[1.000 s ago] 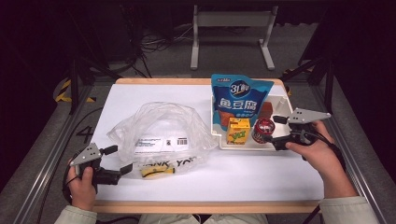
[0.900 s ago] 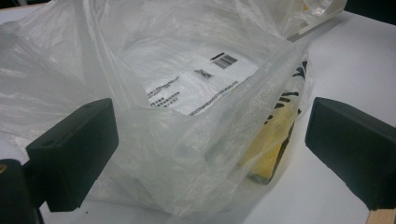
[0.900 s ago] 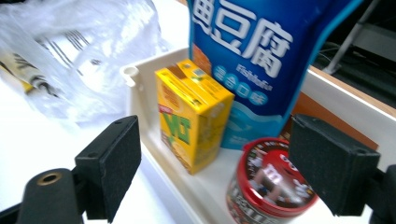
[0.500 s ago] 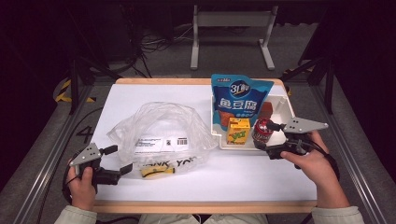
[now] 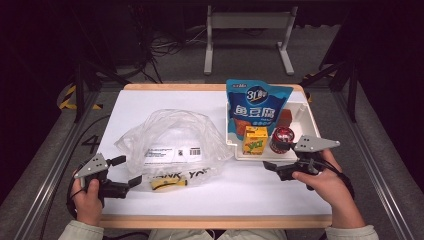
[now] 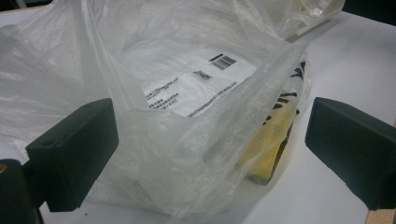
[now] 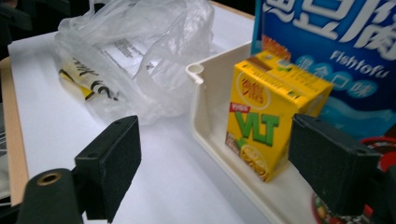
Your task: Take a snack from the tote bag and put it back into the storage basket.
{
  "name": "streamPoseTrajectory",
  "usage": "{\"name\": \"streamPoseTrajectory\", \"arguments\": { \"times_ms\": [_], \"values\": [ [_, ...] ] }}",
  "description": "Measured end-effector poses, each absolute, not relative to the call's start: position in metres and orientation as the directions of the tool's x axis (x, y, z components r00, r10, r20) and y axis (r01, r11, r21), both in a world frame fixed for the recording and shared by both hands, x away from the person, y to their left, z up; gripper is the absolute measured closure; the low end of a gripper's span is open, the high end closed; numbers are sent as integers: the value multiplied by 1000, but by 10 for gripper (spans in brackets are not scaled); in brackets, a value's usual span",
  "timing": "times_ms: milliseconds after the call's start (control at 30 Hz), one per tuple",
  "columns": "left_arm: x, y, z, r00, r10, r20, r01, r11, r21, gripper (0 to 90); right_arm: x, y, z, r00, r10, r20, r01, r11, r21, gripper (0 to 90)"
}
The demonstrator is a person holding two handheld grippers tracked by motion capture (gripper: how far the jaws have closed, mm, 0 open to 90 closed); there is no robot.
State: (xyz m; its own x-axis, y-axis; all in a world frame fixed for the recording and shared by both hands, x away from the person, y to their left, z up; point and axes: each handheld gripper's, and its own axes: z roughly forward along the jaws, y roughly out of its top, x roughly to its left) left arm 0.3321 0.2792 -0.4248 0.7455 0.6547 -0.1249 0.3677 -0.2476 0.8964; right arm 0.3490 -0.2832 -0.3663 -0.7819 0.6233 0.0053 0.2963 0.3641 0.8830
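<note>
A crumpled clear plastic bag lies mid-table with a white printed label and a yellow-and-black packet inside. My left gripper is open at the bag's front left corner; in the left gripper view its jaws stand on either side of the bag and the packet. A white tray at the right holds a blue snack bag, a yellow drink carton and a red-topped round item. My right gripper is open just in front of the tray, pointing at the carton.
The tray's near corner rises between the plastic bag and the carton. A small brown item sits deeper in the tray. The table's wooden front edge runs just ahead of both hands.
My right gripper has drawn back from over the tray toward the front and slightly left, stopping on the table in front of it. The left gripper and the bag have stayed still.
</note>
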Motion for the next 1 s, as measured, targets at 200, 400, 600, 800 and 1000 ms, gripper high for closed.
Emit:
{"name": "streamPoseTrajectory", "arguments": {
  "times_ms": [200, 400, 600, 800, 1000],
  "values": [
    [333, 280, -425, 750, 651, -120, 364, -254, 896, 33, 345, -280, -378, -777, 629, 23, 353, 406, 843, 180],
    [333, 279, -424, 750, 650, -123, 366, -253, 895, 33, 345, -278, -383, -781, 625, 15, 360, 429, 829, 158],
    [333, 279, -424, 752, 649, -118, 361, -256, 896, 33, 348, -279, -391, -768, 641, 18, 400, 457, 795, 158],
    [333, 279, -425, 751, 649, -124, 369, -256, 893, 33, 351, -280, -396, -761, 648, 18, 415, 466, 782, 158],
    [333, 278, -425, 751, 648, -125, 369, -256, 893, 33, 352, -282, -399, -759, 650, 29, 415, 449, 792, 157]
  ]
}}
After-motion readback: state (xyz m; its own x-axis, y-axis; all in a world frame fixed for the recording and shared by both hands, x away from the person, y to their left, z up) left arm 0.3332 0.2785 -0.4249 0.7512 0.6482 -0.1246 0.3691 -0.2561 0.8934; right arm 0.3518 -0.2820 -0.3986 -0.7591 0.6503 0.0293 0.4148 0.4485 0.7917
